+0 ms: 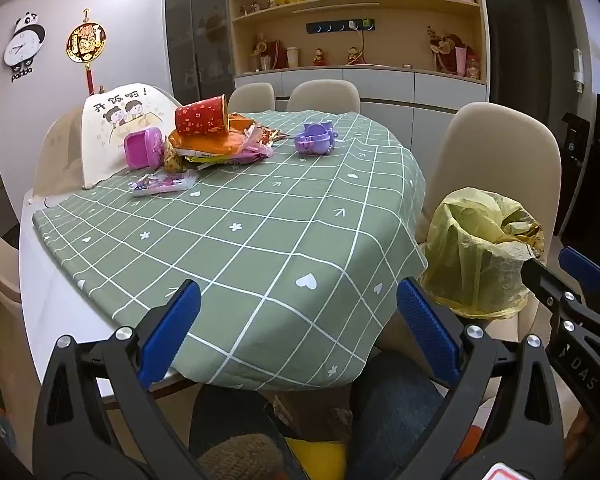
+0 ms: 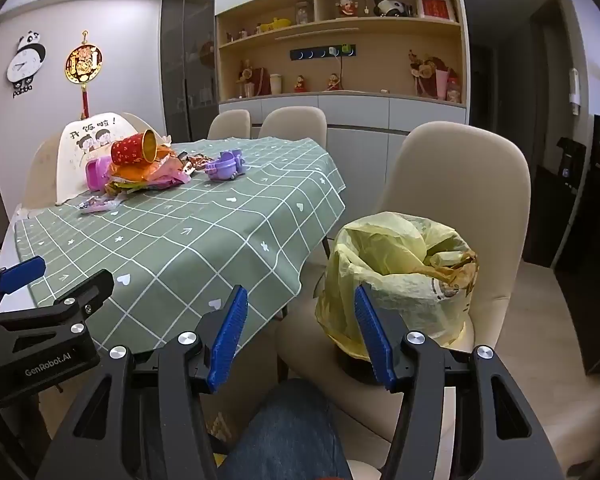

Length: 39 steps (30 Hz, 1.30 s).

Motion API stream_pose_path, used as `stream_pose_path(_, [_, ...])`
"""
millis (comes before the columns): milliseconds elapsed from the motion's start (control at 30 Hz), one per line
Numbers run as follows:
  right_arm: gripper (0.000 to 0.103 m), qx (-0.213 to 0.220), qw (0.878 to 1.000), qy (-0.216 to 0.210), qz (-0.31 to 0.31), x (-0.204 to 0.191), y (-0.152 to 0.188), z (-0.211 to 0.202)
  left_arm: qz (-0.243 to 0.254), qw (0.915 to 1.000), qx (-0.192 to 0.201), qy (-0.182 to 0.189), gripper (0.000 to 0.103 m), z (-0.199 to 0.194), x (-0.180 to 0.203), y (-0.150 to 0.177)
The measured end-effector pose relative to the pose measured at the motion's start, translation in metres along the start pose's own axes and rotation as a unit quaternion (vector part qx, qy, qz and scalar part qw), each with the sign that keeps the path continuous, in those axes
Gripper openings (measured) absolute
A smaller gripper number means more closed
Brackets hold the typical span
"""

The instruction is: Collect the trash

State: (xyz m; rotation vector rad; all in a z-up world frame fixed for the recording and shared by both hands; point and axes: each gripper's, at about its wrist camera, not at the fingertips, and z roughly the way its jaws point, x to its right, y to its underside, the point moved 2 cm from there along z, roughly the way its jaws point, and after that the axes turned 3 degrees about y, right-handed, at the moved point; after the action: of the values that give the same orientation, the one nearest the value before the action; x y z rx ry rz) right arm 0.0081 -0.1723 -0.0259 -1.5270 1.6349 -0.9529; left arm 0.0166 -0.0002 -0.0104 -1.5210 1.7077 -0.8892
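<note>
A pile of wrappers [image 1: 220, 148] [image 2: 148, 176] lies at the far left of the green checked tablecloth [image 1: 260, 248] [image 2: 188, 236], with a red paper cup [image 1: 202, 118] [image 2: 134, 150] tipped on top. A loose wrapper [image 1: 164, 184] [image 2: 98, 204] lies in front of the pile. A bin lined with a yellow bag [image 1: 480, 248] [image 2: 400, 276] stands on a chair at the right, with trash inside. My left gripper [image 1: 296, 336] is open and empty at the table's near edge. My right gripper [image 2: 300, 336] is open and empty, near the bin.
A pink box [image 1: 142, 152] [image 2: 96, 174] and a purple toy [image 1: 316, 138] [image 2: 224, 166] sit by the pile. Beige chairs [image 1: 496, 148] [image 2: 460, 176] ring the table. A white cover [image 1: 116, 128] stands at the far left. Shelves and cabinets line the back wall.
</note>
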Motion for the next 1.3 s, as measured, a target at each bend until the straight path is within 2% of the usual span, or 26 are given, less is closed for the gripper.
stream_pose_path(633, [0.053, -0.001, 1.000, 0.003, -0.003, -0.001, 0.001, 0.002, 0.002, 1.0000, 0.004, -0.004, 0.094, 0.000, 0.013, 0.003])
stream_pose_path(1300, [0.053, -0.001, 1.000, 0.006, 0.001, 0.004, -0.002, -0.002, 0.002, 1.0000, 0.005, -0.004, 0.094, -0.003, 0.008, 0.002])
